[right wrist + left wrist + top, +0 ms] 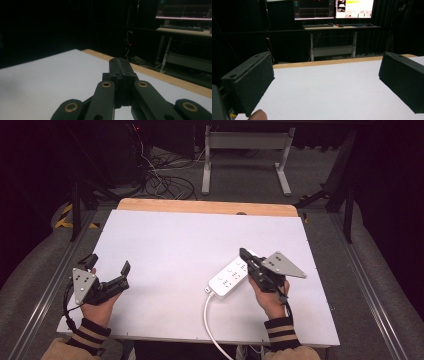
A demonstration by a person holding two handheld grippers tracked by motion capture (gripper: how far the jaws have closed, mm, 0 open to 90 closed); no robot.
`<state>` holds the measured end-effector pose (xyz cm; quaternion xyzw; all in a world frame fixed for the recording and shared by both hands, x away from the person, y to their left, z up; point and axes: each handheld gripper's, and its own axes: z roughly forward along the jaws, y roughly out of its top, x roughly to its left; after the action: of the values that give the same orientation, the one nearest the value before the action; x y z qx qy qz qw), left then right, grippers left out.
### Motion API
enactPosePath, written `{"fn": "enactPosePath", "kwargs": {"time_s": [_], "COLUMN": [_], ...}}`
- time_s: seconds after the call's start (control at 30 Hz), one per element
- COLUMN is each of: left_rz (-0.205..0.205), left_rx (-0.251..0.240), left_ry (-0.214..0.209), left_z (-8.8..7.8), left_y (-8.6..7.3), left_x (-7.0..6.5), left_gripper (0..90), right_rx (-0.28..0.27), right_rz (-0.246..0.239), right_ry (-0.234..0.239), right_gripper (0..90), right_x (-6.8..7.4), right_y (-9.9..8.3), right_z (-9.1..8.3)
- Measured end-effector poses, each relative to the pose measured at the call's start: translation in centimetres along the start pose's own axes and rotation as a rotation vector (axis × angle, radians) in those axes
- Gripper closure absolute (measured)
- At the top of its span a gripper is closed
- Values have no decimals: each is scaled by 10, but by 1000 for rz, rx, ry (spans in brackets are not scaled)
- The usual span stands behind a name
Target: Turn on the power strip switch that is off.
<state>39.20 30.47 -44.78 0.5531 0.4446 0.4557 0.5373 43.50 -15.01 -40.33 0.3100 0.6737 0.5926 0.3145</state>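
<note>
Your right gripper (243,253) has its fingers closed on nothing, just above the white power strip (228,277) lying on the bench (170,245). Your left gripper (109,265) rests with fingers spread wide, empty.

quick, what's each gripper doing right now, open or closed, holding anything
Left gripper: open, fingers wide apart, holding nothing.
Right gripper: closed, nothing between its fingers, above the white plastic power strip.

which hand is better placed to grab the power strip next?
Probably right: the right gripper, jaws shut, sits right beside the power strip. The left gripper, jaws open, is far across the table.
</note>
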Motion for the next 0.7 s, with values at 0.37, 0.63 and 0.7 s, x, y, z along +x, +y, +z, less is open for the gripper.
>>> {"fn": "enactPosePath", "kwargs": {"time_s": [0.37,0.63,0.7], "left_rz": [-6,-6,-4], "left_rx": [-5,-6,-8], "left_ry": [1,0,0], "left_z": [0,1,1], "left_y": [1,1,1], "left_x": [-1,-1,-1], "left_gripper": [5,6,6], "right_rx": [-221,-218,-218], "right_rz": [42,6,2], "right_ry": [-79,-104,-104], "right_gripper": [900,900,900], "right_x": [-28,-28,-28], "right_y": [-13,-18,-18], "right_z": [-52,-52,-52]}}
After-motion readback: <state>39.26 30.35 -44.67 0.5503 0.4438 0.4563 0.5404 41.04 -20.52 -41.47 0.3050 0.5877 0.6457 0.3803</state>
